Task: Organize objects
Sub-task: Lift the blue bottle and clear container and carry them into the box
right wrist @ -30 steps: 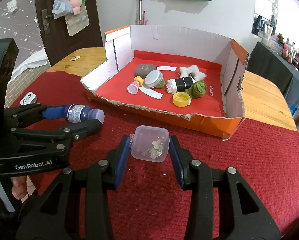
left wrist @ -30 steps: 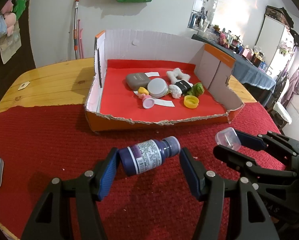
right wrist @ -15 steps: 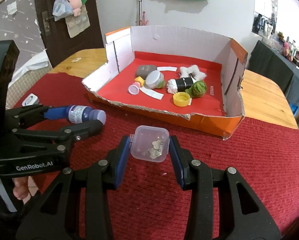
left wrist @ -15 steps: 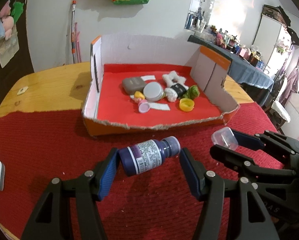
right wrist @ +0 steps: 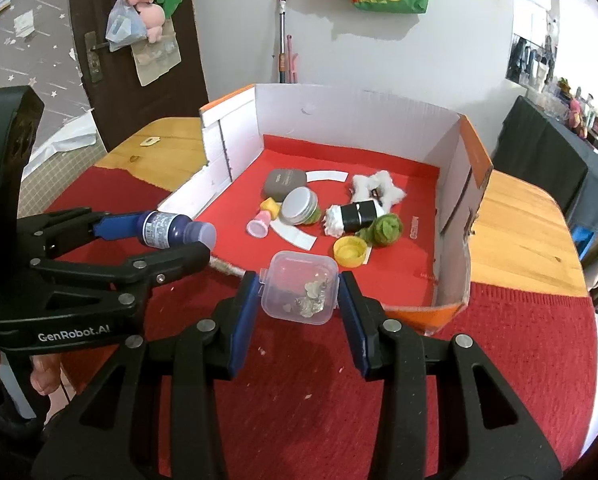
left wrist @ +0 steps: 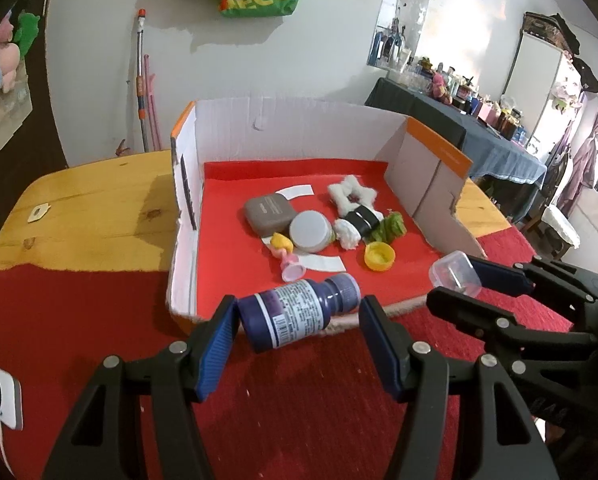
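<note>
Two grippers (left wrist: 297, 322) (right wrist: 299, 294) loaded — bottle (left wrist: 295, 316) (box (right wrist: 299, 292)).

Our two handheld grippers, left gripper (left wrist: 297, 342) and right gripper (right wrist: 299, 312), share black angular frames, silver rivets, ribbed blue pads and white "GenRobot.AI" lettering.

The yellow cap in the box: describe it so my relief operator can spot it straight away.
Find the open cardboard box with the red floor on the table. Near its front edge, right of the clutter's middle, lies the yellow cap, hollow side up. It touches the green fuzzy ball and is the only open yellow ring; the other yellow piece is a small solid block beside the silver tin.
</note>
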The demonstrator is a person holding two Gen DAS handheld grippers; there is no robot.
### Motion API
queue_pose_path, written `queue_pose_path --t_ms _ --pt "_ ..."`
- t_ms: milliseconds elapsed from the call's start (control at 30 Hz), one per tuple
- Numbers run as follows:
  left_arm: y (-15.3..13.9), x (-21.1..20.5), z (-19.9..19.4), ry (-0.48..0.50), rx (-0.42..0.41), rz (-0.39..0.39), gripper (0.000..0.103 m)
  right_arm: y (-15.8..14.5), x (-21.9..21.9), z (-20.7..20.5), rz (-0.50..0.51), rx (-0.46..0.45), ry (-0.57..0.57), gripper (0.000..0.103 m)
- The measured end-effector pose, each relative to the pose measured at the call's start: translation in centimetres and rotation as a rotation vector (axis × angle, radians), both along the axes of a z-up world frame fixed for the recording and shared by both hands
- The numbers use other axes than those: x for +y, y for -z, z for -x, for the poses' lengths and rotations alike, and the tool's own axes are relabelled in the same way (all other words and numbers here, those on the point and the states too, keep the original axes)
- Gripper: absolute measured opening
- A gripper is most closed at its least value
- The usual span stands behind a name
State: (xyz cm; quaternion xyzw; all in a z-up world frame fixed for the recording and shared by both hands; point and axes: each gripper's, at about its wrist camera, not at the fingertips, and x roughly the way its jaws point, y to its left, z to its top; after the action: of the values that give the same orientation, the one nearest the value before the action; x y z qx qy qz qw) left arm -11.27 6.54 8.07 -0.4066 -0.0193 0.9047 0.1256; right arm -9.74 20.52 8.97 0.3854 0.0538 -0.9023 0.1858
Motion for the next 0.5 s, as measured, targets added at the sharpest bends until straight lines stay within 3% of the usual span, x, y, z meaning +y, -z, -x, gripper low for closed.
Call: queue_pose_path --t_ms 500 --pt "2.4 0.3 5.5 0.116 -0.175 -0.008 0.064 2.3 0.5 6.2 0.039 -0.219 -0.044 0.038"
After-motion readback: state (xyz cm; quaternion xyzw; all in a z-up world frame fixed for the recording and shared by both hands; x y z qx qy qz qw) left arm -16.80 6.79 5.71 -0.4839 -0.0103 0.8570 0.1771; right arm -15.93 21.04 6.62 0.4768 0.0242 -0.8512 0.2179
